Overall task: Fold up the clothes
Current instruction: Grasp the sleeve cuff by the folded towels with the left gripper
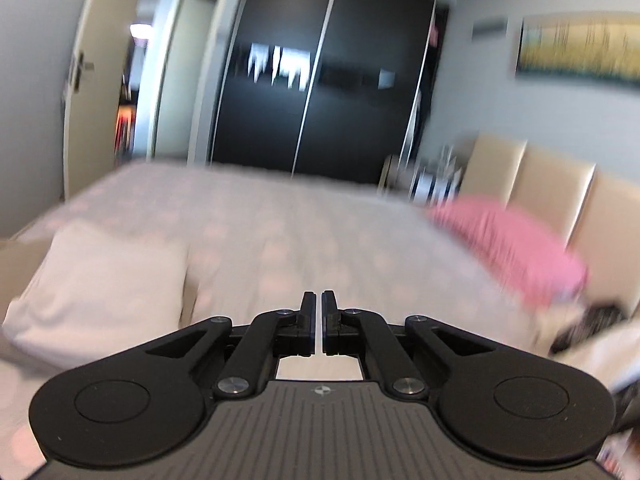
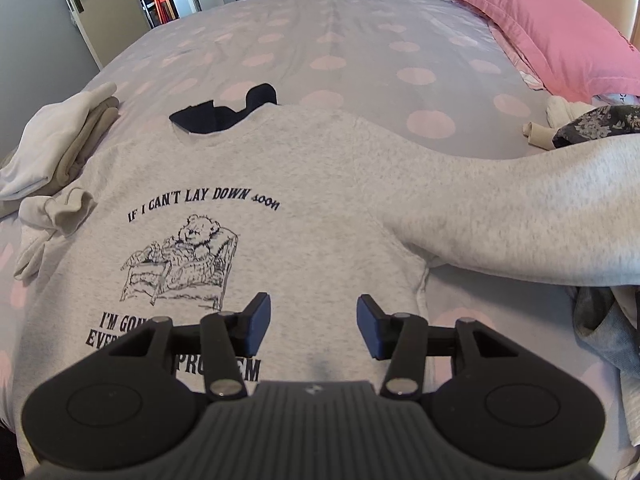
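So the heather-grey printed sweatshirt (image 2: 256, 184) lies flat, collar pointing away, sleeve stretched right; right gripper (image 2: 313, 322) gapes wide, left gripper (image 1: 319, 322) pinched nearly closed on nothing.

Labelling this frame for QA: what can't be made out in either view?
- Sweatshirt print: lower lines hidden by the right gripper, right wrist view.
- Sweatshirt hem: hidden behind the gripper body at the bottom edge.
- Right sleeve cuff: cut off by the right edge.
- Left wrist view: motion blur smears the bedspread pattern and white fabric.
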Available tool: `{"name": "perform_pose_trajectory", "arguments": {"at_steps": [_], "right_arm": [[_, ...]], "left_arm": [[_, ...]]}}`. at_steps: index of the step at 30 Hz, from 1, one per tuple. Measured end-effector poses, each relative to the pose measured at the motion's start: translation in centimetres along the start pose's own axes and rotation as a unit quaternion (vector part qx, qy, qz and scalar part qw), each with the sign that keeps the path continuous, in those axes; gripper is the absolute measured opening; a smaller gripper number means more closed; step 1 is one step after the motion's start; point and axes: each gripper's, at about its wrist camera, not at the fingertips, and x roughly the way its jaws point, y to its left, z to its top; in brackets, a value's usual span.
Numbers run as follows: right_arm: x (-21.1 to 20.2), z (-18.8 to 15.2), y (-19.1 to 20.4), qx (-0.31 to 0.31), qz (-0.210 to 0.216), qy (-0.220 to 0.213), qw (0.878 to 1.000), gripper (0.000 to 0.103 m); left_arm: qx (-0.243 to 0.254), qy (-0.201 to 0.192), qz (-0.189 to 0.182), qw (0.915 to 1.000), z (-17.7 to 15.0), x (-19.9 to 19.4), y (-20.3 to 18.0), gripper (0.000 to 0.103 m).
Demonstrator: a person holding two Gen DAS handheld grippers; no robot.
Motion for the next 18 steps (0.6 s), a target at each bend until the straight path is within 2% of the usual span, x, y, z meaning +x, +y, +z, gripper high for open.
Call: {"name": "perform_pose_trajectory", "arguments": {"at_steps": [3, 5, 6, 8, 9, 13, 18], "right_arm": [[0.2, -0.2, 0.0, 0.0, 0.002, 0.008, 1.0, 0.052], [0.3, -0.3, 0.1, -0.002, 0.002, 0.01, 1.0, 0.052], [0.3, -0.3, 0.1, -0.003, 0.002, 0.011, 1.0, 0.053], [0.4, -0.3, 0.3, -0.01, 0.001, 0.011, 1.0, 0.057], [0.4, -0.3, 0.4, -0.013, 0.0, 0.011, 1.0, 0.057], [0.9, -0.3, 1.0, -0.026, 0.003, 0.016, 1.0, 0.058], [1.3, -0.3, 1.4, -0.035, 0.006, 0.022, 0.999, 0.058]], "left_arm": [[0.02, 0.063, 0.032, 0.9973, -2.6, 1.1, 0.1, 0.015], [0.002, 0.103, 0.039, 0.994, -3.8, 2.5, 0.9, 0.019], [-0.011, 0.118, 0.039, 0.9922, -4.5, 2.9, 1.3, 0.024], [-0.046, 0.143, 0.039, 0.9879, -5.8, 4.0, 2.2, 0.04], [-0.068, 0.153, 0.038, 0.9851, -6.4, 4.7, 2.7, 0.052], [-0.152, 0.193, 0.05, 0.968, -7.7, 7.7, 5.0, 0.054], [-0.184, 0.23, 0.062, 0.9536, -9.4, 11.1, 5.6, 0.054]]}}
